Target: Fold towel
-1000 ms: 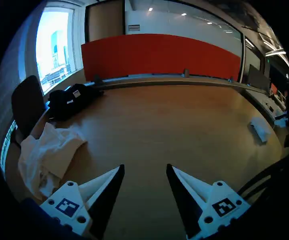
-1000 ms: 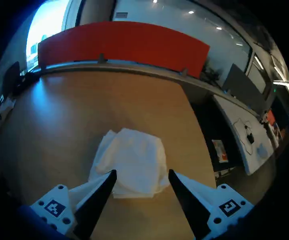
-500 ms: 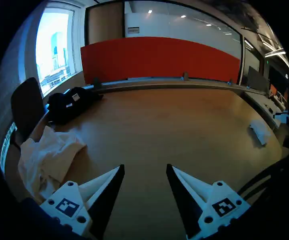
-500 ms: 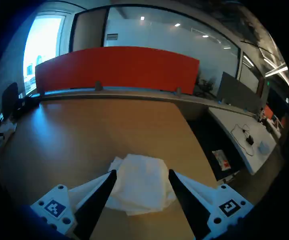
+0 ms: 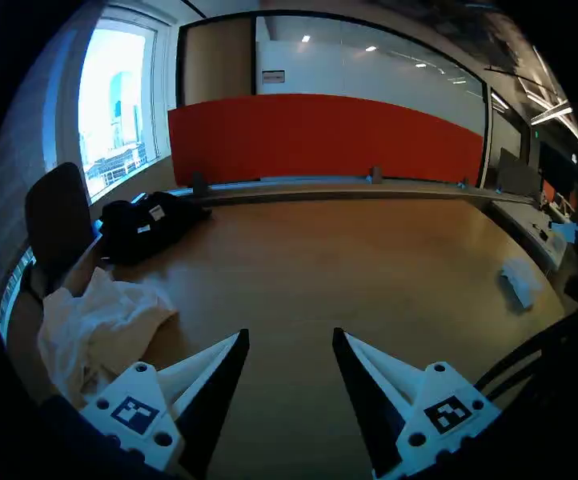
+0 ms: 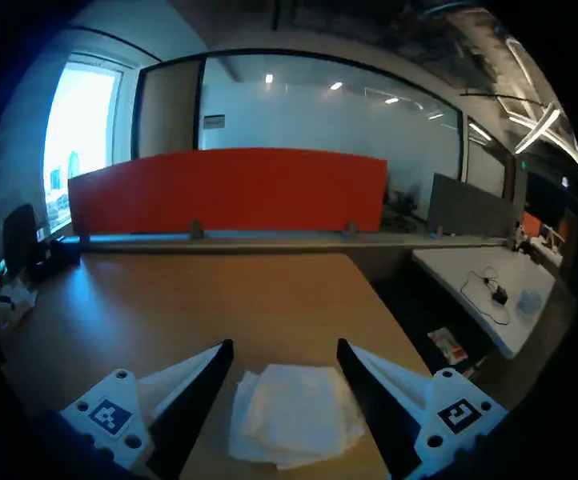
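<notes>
A red partition (image 5: 329, 136) runs along the far edge of the wooden table (image 5: 353, 248). A black bag (image 5: 145, 228) lies near the partition's left end. A dark chair (image 5: 57, 216) and a window (image 5: 117, 120) stand left of the partition. A white desk (image 6: 449, 280) with a cable (image 6: 493, 292) stands to the partition's right.

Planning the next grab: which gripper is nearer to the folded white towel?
Right. The right gripper is open with the folded white towel just ahead, framed by its fingers; the left gripper sees it far off across the table.
</notes>
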Motion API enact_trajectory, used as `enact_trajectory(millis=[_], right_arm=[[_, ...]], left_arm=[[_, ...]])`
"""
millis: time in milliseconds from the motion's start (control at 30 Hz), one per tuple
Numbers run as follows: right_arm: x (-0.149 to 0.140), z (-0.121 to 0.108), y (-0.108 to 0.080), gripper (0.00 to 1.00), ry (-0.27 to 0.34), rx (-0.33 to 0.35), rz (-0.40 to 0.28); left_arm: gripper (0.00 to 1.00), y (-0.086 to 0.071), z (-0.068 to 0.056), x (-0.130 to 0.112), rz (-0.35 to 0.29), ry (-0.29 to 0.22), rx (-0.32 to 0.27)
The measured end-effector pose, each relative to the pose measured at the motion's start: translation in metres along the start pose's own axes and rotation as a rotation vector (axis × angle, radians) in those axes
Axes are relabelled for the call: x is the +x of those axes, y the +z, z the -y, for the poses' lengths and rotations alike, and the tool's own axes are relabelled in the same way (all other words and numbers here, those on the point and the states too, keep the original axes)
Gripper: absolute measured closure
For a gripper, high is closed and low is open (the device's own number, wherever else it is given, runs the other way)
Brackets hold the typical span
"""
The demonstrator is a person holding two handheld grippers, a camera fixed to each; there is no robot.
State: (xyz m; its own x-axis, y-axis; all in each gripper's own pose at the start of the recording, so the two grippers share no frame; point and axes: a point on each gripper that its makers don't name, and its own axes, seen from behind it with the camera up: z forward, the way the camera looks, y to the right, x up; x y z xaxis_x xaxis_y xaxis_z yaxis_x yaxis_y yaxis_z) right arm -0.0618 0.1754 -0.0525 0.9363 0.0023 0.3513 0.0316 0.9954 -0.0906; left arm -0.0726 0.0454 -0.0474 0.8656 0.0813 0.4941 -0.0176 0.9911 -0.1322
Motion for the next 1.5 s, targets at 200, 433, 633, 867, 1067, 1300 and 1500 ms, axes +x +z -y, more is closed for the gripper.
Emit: enact_trajectory(millis=[200,433,633,867,1067,1300,1500], right_arm=[[0.037,0.001,0.002,0.0,0.069,-0.016,-0.123],[0.053,0.006,0.004,0.0,0.113,-0.005,-0.172],[0.061,0.017,0.006,0.0,0.111,-0.004,-0.189],[0.08,0.05,0.005,0.01,0.102,0.031,-0.236],[0.096,0.086,0.006,0.01,0.083,0.065,-0.269],[0.111,0.128,0.005,0.01,0.062,0.094,-0.295],[0.109,0.16,0.007,0.01,0.041,0.114,-0.295]], left_arm=[[0.23,0.001,0.003,0.016,-0.044,-0.005,0.01],[0.23,0.002,0.007,0.036,-0.105,-0.032,0.018],[0.23,0.0,0.011,0.056,-0.164,-0.04,0.021],[0.24,-0.005,0.014,0.085,-0.244,-0.04,0.028],[0.23,-0.009,0.018,0.102,-0.29,-0.057,0.032],[0.23,-0.011,0.022,0.112,-0.318,-0.056,0.034],[0.24,-0.01,0.025,0.118,-0.334,-0.067,0.031]])
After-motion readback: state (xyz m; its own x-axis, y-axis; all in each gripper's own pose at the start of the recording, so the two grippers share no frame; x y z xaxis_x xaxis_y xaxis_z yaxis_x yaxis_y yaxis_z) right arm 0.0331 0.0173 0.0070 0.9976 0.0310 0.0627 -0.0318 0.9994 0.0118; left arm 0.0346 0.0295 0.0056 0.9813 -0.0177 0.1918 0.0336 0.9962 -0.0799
